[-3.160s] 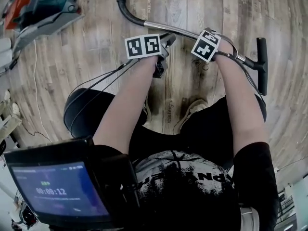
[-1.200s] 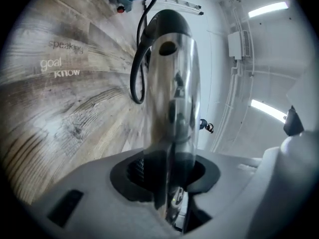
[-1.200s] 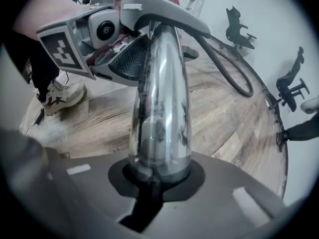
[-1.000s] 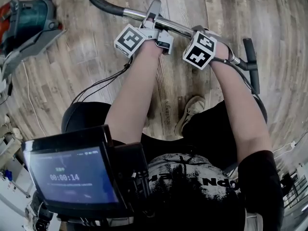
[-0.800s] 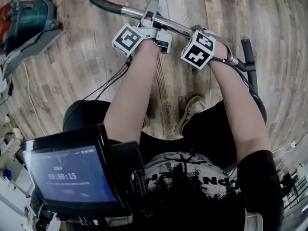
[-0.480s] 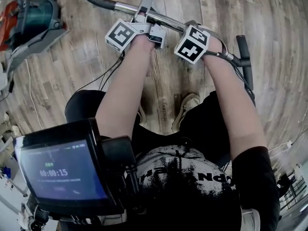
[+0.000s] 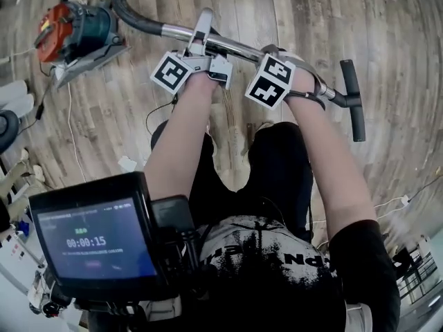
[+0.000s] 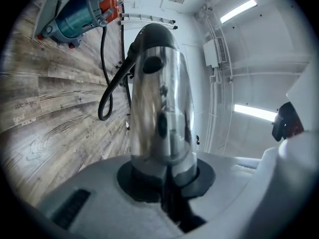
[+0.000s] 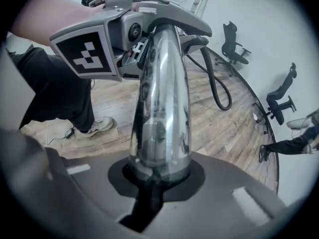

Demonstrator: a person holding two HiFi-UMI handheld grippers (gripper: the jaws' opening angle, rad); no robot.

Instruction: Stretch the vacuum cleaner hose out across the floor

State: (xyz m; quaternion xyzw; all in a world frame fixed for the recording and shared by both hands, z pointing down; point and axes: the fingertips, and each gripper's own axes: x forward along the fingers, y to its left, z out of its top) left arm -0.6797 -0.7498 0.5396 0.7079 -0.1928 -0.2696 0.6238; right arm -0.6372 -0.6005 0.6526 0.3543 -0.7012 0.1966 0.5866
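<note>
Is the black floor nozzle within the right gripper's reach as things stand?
Probably, but only after letting go. The right gripper is shut on the metal wand; the floor nozzle sits further along that same wand, with nothing between them in the head view.

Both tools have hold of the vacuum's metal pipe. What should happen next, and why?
Probably walk the chrome tube away from the vacuum cleaner. The left hand-held gripper, whose jaws have just been closing on it, and the right hand-held gripper both clamp the tube, while the black hose lies looped on the floor, not stretched out.
</note>
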